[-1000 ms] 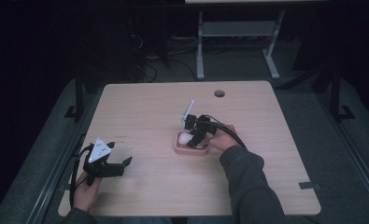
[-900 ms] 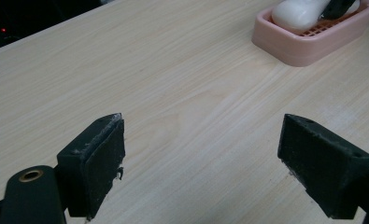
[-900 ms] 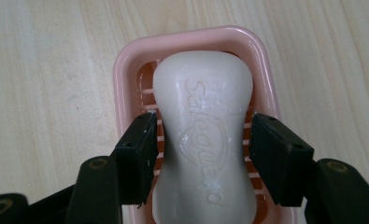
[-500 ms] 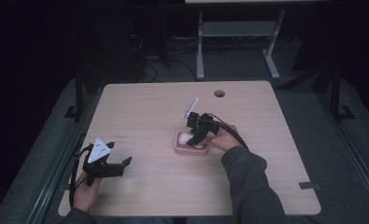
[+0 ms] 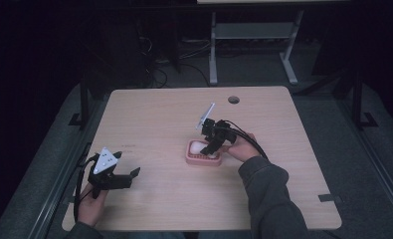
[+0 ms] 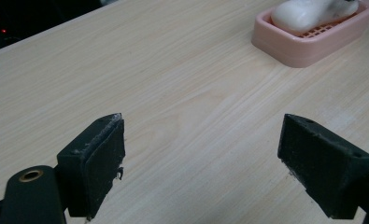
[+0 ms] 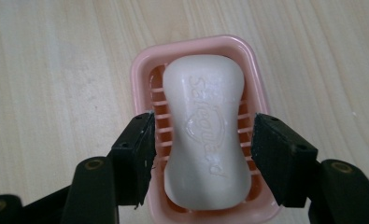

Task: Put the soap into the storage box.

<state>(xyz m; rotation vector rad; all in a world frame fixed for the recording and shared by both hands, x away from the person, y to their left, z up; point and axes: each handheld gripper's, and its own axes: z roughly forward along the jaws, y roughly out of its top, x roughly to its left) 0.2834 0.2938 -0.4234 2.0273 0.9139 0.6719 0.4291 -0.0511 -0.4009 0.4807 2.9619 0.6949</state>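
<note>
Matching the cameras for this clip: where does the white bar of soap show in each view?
High view: the soap lies in the pink soap dish at table centre, under the right gripper.
Left gripper view: the soap is at the top right edge, in the dish, far beyond the jaws.
Right gripper view: the soap sits mid-frame, between the open jaws.
Shared landmark: the pink soap dish.
</note>
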